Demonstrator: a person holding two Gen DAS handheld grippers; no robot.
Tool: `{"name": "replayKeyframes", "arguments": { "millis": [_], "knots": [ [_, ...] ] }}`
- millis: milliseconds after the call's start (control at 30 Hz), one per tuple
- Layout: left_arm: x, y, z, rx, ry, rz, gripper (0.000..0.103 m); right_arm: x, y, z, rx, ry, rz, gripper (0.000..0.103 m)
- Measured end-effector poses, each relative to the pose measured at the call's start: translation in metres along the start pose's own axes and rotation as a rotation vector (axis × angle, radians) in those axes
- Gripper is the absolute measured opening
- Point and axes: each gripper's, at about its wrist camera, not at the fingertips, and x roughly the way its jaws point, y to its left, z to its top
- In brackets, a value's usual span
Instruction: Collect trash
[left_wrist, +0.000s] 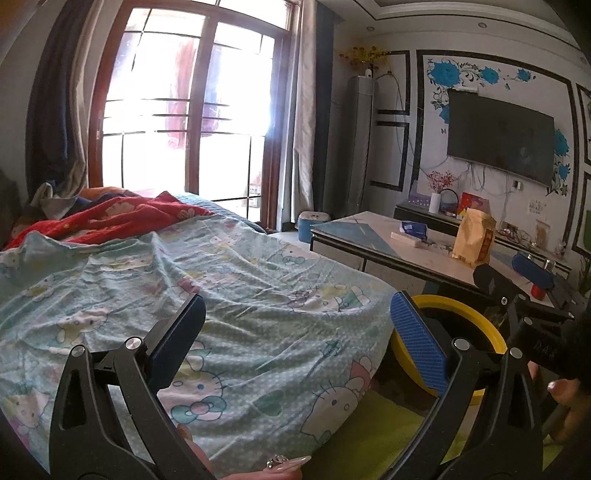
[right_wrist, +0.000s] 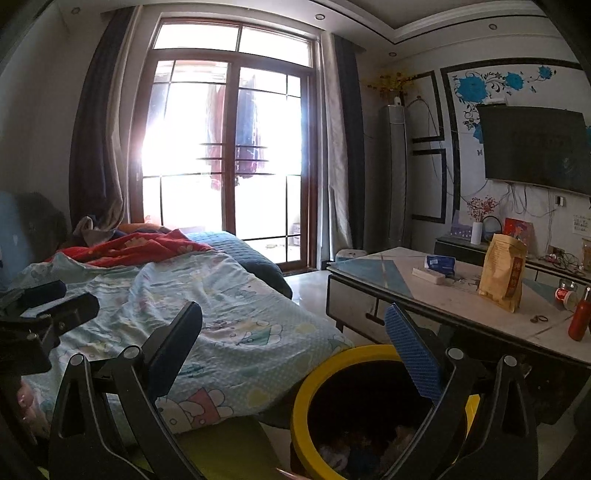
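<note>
The left gripper (left_wrist: 295, 328) is held with jaws spread wide and empty over the bedsheet (left_wrist: 221, 266); the yellow-rimmed bin (right_wrist: 306, 387) lies to its right. The right gripper (right_wrist: 291, 336) is likewise spread and empty, with the bin directly below and just ahead of its jaws. Beyond and to the right, on the table (right_wrist: 406, 295), a standing paper bag (right_wrist: 502, 273) and a small packet (right_wrist: 439, 263) are seen, judged nearer the right gripper.

cartoon bedsheet (left_wrist: 229, 280), wall television (left_wrist: 498, 136), glass balcony door (right_wrist: 225, 162)
</note>
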Motion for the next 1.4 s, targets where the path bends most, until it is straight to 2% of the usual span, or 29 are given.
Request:
{"name": "replayKeyframes", "arguments": {
  "millis": [1400],
  "knots": [
    [0.0006, -0.0029, 0.0001, 0.008, -0.005, -0.006, 0.092, 0.0021, -0.0076, -0.0021, 0.027, 0.015, -0.013, 0.097]
  ]
}}
